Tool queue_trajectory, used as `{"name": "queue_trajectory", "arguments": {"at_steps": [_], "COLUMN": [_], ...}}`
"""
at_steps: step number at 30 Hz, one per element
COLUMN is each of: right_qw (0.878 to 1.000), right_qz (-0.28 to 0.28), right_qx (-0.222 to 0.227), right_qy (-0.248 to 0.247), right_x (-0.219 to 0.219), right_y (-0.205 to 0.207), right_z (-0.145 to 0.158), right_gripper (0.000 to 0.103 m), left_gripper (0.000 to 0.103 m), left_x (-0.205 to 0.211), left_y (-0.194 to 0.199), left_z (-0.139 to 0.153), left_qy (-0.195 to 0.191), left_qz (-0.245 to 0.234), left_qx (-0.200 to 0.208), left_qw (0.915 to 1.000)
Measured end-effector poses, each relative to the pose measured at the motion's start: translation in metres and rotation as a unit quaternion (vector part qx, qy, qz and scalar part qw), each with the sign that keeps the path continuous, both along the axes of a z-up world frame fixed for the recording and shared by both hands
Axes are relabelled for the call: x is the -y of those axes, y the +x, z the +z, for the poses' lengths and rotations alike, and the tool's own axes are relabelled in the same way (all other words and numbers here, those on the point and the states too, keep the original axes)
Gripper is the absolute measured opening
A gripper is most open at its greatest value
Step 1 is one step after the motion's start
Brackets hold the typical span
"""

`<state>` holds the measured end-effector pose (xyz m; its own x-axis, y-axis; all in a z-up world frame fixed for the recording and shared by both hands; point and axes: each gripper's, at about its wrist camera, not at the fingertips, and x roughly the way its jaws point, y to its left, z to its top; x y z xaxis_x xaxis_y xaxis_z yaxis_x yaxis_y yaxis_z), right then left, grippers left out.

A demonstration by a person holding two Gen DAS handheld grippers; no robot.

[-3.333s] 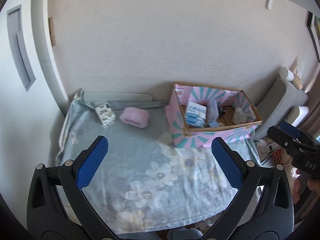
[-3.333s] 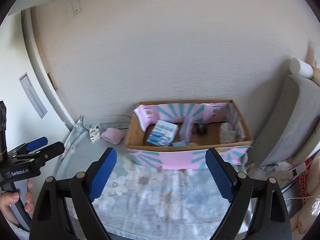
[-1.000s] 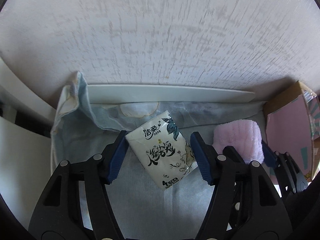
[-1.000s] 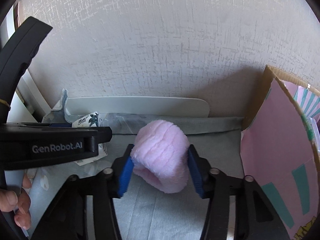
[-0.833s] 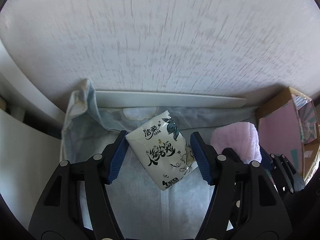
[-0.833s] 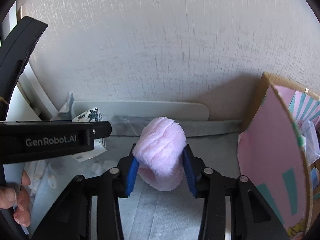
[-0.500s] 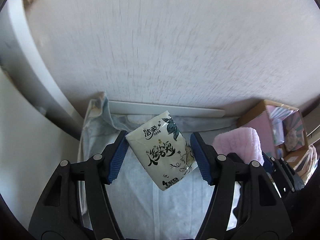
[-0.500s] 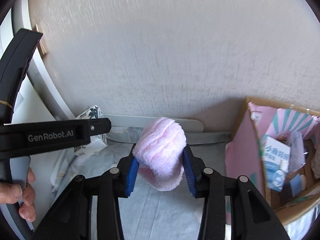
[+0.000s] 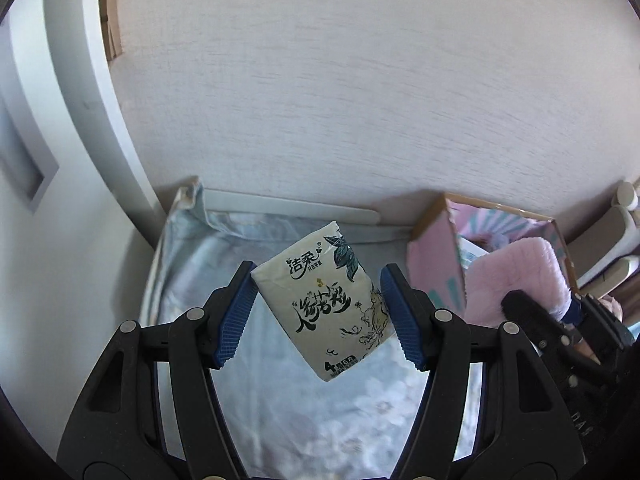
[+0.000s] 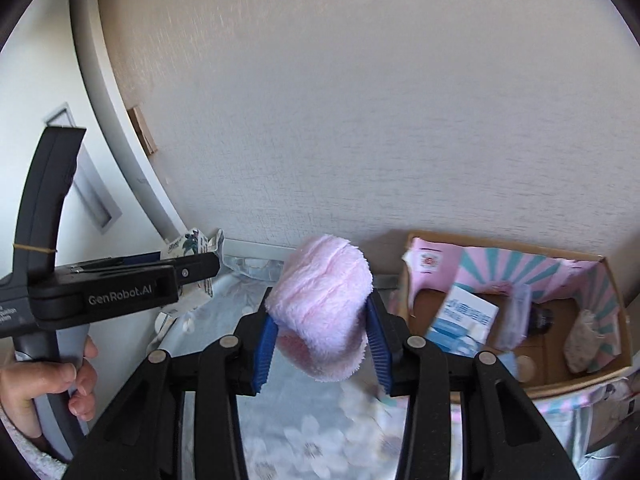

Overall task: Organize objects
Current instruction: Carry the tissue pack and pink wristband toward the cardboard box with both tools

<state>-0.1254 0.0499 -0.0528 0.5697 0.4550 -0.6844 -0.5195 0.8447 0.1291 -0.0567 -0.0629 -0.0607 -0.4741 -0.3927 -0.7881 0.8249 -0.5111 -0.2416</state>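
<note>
Both lifted: tissue pack (image 9: 326, 300), pink towel (image 10: 322, 306).

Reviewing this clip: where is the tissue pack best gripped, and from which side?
Across its two long edges, from above its printed face, as the left claw does now: the tissue pack is flat, and its narrow width fits between the blue pads.

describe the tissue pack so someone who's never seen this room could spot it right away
Above the floral bedsheet, left of the pink-lined cardboard box, the left gripper holds the tissue pack tilted. It is a flat cream packet with black brush lettering and dark leaves, unlike the fluffy pink towel roll beside it.
</note>
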Motion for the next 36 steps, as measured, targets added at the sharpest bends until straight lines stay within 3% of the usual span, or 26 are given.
{"name": "queue_trajectory", "arguments": {"at_steps": [2,10,22,29,36], "right_qw": [1.0,1.0,1.0,0.999,0.998], "right_qz": [0.001,0.006,0.006,-0.024,-0.057], "right_qx": [0.0,0.0,-0.011,-0.023,-0.025], "right_qy": [0.001,-0.007,-0.028,-0.03,-0.03], "right_x": [0.009,0.08,0.169,0.206,0.225], "right_y": [0.002,-0.015,-0.034,-0.031,-0.005], "right_z": [0.014,0.013,0.016,0.015,0.026], "right_gripper": [0.038,0.038,0.038,0.038,0.038], "left_gripper": [0.061,0.061,0.061,0.061,0.061], "left_x": [-0.016,-0.081,-0.166,-0.183,-0.167], "left_y": [-0.005,-0.029,-0.086,-0.117,-0.146], "left_z": [0.003,0.011,-0.012,-0.004,0.012], "left_qy": [0.0,0.01,0.026,0.023,0.018], "left_qz": [-0.002,-0.007,-0.016,-0.052,-0.089], "left_qx": [-0.001,-0.014,-0.042,-0.039,-0.041], "left_qw": [1.0,0.9998,0.9987,0.9976,0.995]}}
